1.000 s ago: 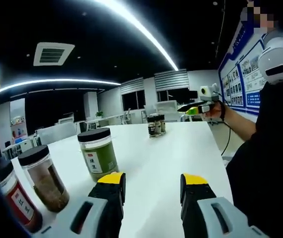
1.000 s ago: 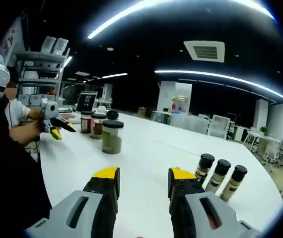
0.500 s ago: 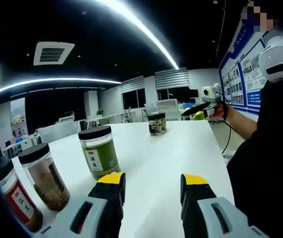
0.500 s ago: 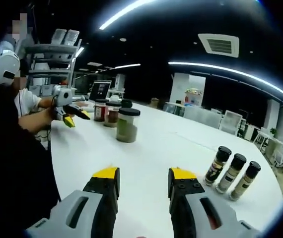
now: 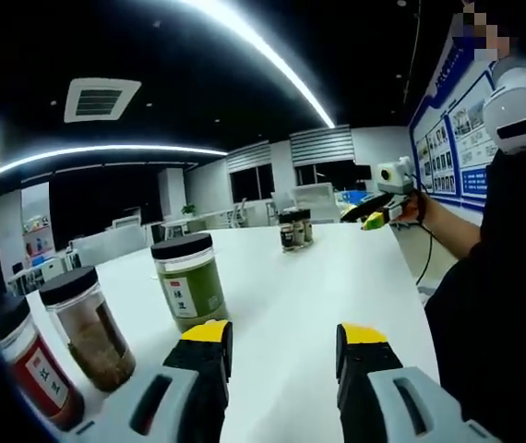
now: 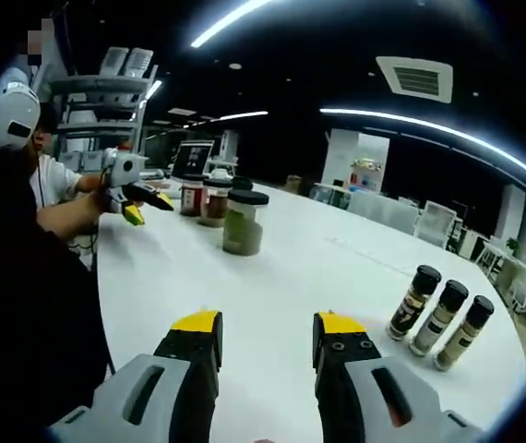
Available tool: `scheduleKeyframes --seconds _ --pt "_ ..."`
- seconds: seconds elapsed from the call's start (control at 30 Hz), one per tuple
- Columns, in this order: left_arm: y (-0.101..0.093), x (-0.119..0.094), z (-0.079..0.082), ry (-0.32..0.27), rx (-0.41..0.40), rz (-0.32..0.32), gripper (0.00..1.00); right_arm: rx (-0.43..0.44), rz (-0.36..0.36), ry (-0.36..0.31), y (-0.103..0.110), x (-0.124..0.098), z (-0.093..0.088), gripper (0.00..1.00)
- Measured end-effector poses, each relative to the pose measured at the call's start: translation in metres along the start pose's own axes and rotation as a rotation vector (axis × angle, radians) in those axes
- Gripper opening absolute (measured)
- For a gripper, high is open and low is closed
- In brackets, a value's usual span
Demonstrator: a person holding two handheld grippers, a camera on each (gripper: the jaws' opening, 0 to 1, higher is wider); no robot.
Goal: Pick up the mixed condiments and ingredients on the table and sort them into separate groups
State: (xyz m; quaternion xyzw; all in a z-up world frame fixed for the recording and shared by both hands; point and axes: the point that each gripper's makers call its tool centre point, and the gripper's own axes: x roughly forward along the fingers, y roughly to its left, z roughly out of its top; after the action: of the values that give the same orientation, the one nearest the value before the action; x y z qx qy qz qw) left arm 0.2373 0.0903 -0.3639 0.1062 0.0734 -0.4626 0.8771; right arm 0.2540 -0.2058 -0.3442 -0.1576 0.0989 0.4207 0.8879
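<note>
On the white surface [image 5: 318, 286], I take the green-filled jar [image 5: 187, 281] as my landmark: it stands upright just ahead and to the left of my left tongs [image 5: 277, 337], whose jaws are spread with nothing between them. Beside it, further left, stand a brown-filled jar [image 5: 86, 325] and a red-filled jar [image 5: 32, 383]. Far beyond it sit three small spice bottles [image 5: 292, 229] in a tight cluster. My right tongs [image 6: 261, 334] are also released and empty, with those spice bottles [image 6: 440, 316] just ahead to their right, upright. I judge the left nearer the jars, the right nearer the bottles.
</note>
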Motion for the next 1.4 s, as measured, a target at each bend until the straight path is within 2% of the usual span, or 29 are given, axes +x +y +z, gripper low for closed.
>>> scheduleKeyframes --seconds 0.33,0.8,0.97,1.07,1.17,1.23,1.4 --pt "0.007 0.000 0.018 0.006 0.050 0.021 0.49 0.001 0.012 0.012 0.004 0.003 -0.004 0.40" --pt "0.038 0.005 0.049 0.036 0.156 0.077 0.56 0.002 0.025 0.030 0.009 0.007 -0.009 0.40" --pt "0.047 0.012 0.056 0.064 0.199 0.084 0.59 0.000 0.030 0.021 0.011 0.007 -0.007 0.40" --pt "0.051 0.018 0.059 0.091 0.228 0.078 0.63 -0.004 0.040 0.026 0.014 0.007 -0.008 0.40" --pt "0.063 0.022 0.054 0.190 0.320 0.112 0.59 -0.011 0.047 0.031 0.014 0.007 -0.009 0.40" --pt "0.066 0.027 0.052 0.248 0.351 0.116 0.64 -0.012 0.047 0.030 0.014 0.007 -0.009 0.40" --pt "0.069 0.043 0.058 0.300 0.399 0.094 0.65 -0.010 0.051 0.028 0.016 0.006 -0.010 0.40"
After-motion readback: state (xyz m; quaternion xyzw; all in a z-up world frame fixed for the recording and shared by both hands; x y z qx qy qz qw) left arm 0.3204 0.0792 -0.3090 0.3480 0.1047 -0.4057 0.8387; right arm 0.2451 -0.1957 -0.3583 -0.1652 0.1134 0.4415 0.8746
